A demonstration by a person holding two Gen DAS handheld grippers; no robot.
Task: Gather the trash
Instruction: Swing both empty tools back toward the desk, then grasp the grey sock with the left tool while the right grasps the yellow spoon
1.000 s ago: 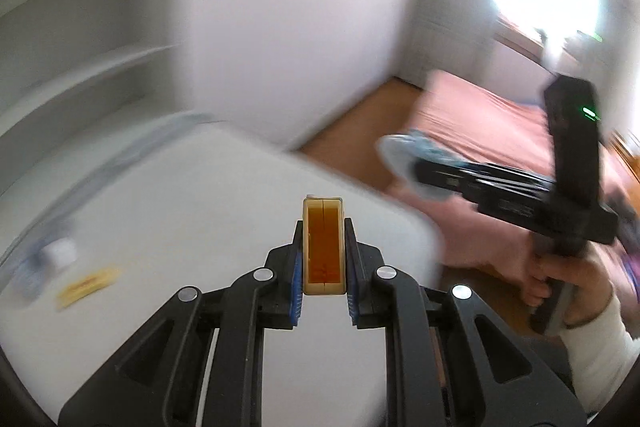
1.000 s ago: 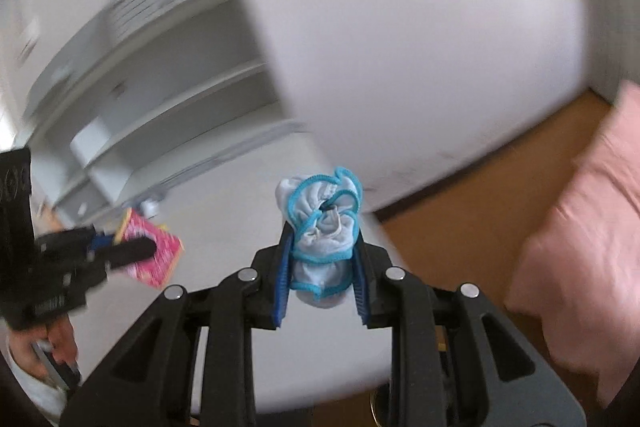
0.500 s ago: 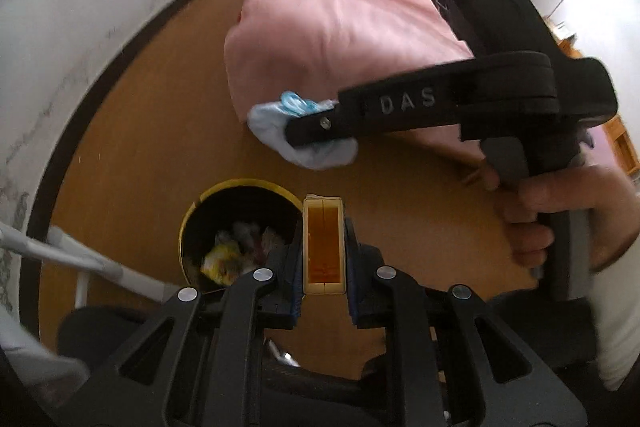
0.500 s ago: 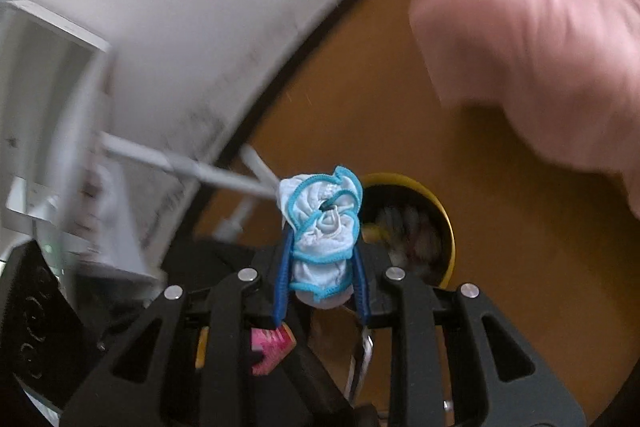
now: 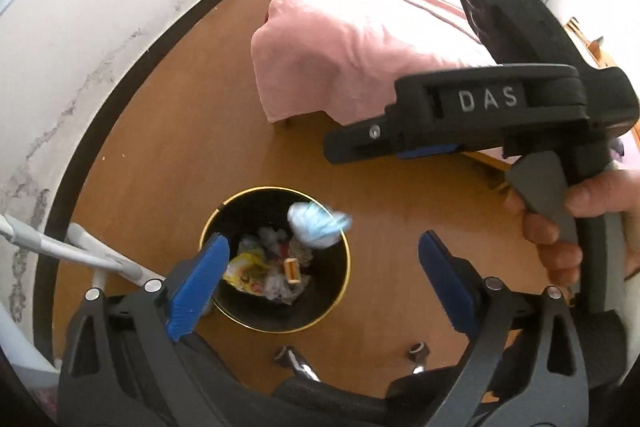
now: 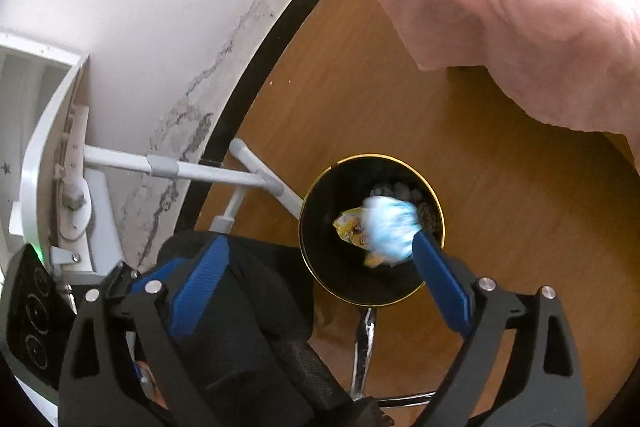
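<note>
Both grippers, left (image 5: 322,281) and right (image 6: 320,285), have just opened wide, empty; falling blue cloth (image 5: 318,225) may catch the bin (image 5: 344,291) rim.

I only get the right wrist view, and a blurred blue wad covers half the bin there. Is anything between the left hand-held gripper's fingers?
Observer: No. The left hand-held gripper has just been opening its jaws. They stand wide with nothing between them.
Operator: What lies in the bin where the wad blocks my view?
Observer: A small orange box lies on the crumpled trash inside the black bin.
Operator: Where does my own gripper sit relative to the bin?
Observer: From the left wrist, the right hand-held gripper shows past the bin's far rim, toward the pink bed. Its jaws have just been opening and hold nothing.
</note>
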